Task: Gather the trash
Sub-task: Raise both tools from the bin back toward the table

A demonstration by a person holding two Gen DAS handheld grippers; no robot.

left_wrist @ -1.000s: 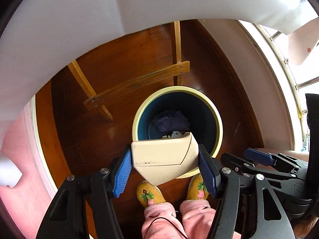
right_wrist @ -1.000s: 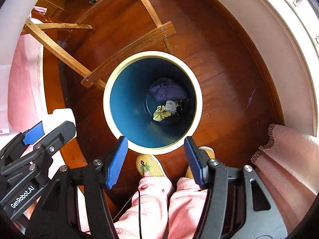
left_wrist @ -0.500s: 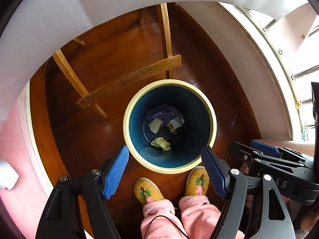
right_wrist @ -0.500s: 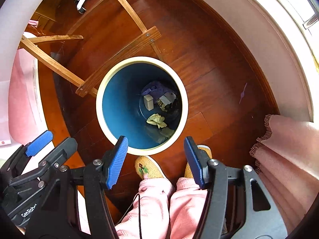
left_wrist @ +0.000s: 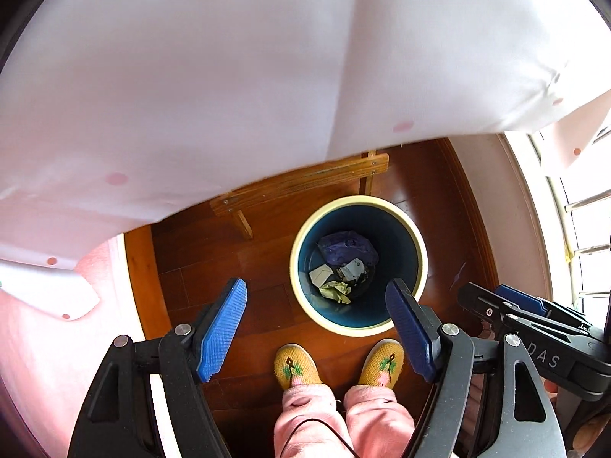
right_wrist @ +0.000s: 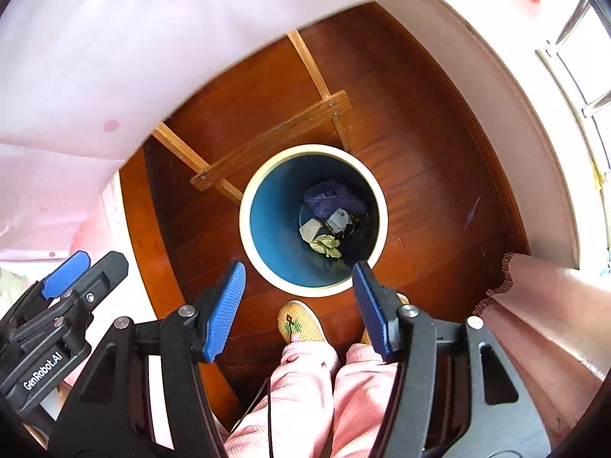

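— Below our left gripper (left_wrist: 317, 328), what do we see of the room?

— We look down on a dark reddish-brown wooden plank floor (left_wrist: 236, 267), with a pale wall and a bright window (left_wrist: 580, 206) at the right. A white cloth with pink dots (left_wrist: 229, 76) fills the upper half and hides whatever lies under it. A light wooden frame (left_wrist: 301, 183) pokes out from beneath its edge.

— And the trash?

— It lies at the bottom of the round bin with a cream rim and blue inside (left_wrist: 420, 252), which stands on the floor beyond a pair of yellow knitted slippers (left_wrist: 296, 366). We make out a crumpled purple wrapper (left_wrist: 345, 246), a folded pale grey carton (left_wrist: 320, 275), a yellow-green paper wad (left_wrist: 336, 290) and a small white scrap (left_wrist: 353, 267). Darker bits beside them are too small for us to name.

— How do our left jaws stand?

— Spread wide, blue pads apart, nothing between them. The right gripper (left_wrist: 534, 316) shows at the right edge, partly cut off.

— Now our right wrist view?

— Same floor (right_wrist: 401, 114), wall and window; the dotted cloth (right_wrist: 114, 38) covers the upper left. The bin (right_wrist: 244, 221) sits near the centre, touching the wooden frame (right_wrist: 275, 141). The purple wrapper (right_wrist: 328, 198), grey carton (right_wrist: 311, 229), yellow-green wad (right_wrist: 326, 245) and white scrap (right_wrist: 340, 219) rest together on its base.

— Our right gripper (right_wrist: 299, 305)?

— Wide open, empty, held above the bin's near rim and pink trouser legs (right_wrist: 324, 389). A pink fringed fabric (right_wrist: 542, 305) lies at the right; the left gripper (right_wrist: 65, 305) enters at lower left.
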